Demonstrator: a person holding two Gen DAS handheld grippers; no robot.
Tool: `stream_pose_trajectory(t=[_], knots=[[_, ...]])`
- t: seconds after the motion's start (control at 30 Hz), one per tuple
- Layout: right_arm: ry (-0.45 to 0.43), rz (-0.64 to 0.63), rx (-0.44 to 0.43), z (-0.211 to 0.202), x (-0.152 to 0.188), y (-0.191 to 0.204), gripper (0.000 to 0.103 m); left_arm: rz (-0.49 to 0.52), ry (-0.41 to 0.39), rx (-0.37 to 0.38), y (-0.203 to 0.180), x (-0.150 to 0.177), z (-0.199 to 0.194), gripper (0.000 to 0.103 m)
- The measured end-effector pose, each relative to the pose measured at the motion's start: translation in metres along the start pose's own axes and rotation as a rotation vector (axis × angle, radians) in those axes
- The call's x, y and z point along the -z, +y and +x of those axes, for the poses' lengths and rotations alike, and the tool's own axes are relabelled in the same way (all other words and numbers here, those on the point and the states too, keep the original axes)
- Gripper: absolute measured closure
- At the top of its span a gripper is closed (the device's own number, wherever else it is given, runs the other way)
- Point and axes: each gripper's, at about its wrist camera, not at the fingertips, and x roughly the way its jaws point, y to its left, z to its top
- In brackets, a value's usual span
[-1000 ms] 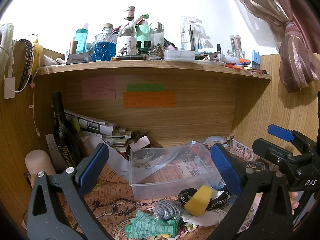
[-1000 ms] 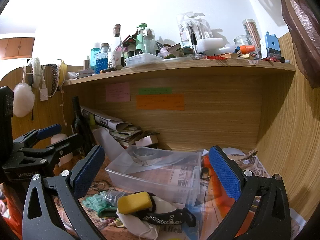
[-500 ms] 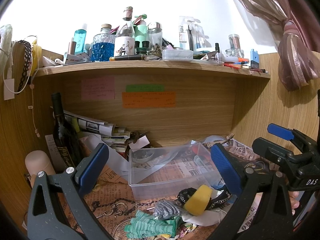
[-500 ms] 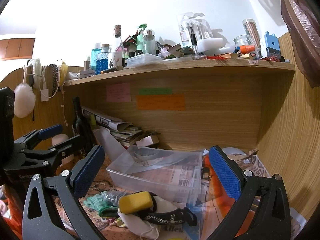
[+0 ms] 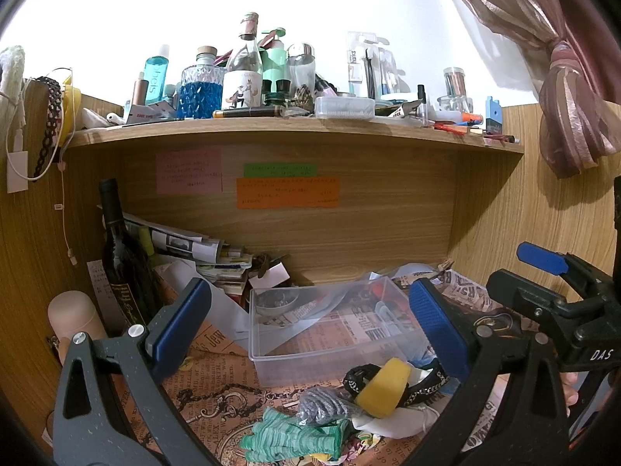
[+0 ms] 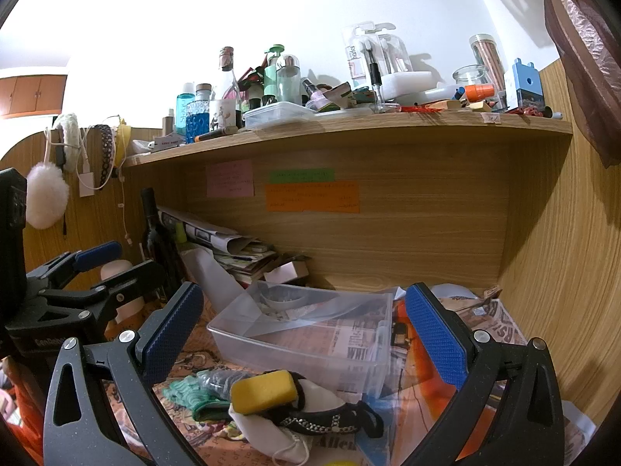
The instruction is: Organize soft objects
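Left hand-held gripper point(image 5: 308, 326): gaped wide, empty — lower frame.
Right hand-held gripper point(image 6: 304, 332): likewise.
Yellow sponge point(image 5: 382, 386): lower centre, just before the clear bin point(image 5: 330, 355) rim.

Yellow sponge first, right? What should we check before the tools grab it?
1. Both tools open: left tool and right tool are wide open, ok.
2. Tools empty: ok.
3. Yellow sponge reachable: on top of the pile, ok.
4. Sponge free: a black strap lies against it, cannot tell.
5. Clear box has room: mostly empty, ok.
6. Tools apart: ok.
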Motion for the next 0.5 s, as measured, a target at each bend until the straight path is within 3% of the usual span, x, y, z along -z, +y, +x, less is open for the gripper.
stream_pose_trajectory(t=[0.3,0.5], knots=[[0.008,-0.001,0.006,0.002,0.002,-0.002,0.000,-0.015,0.014,0.013,0.005,0.003,0.002,0.000],[0.082,0.006,0.027,0.013,0.016,-0.013,0.000,-0.050,0.119,0.072,0.014,0.019,0.021,0.000]])
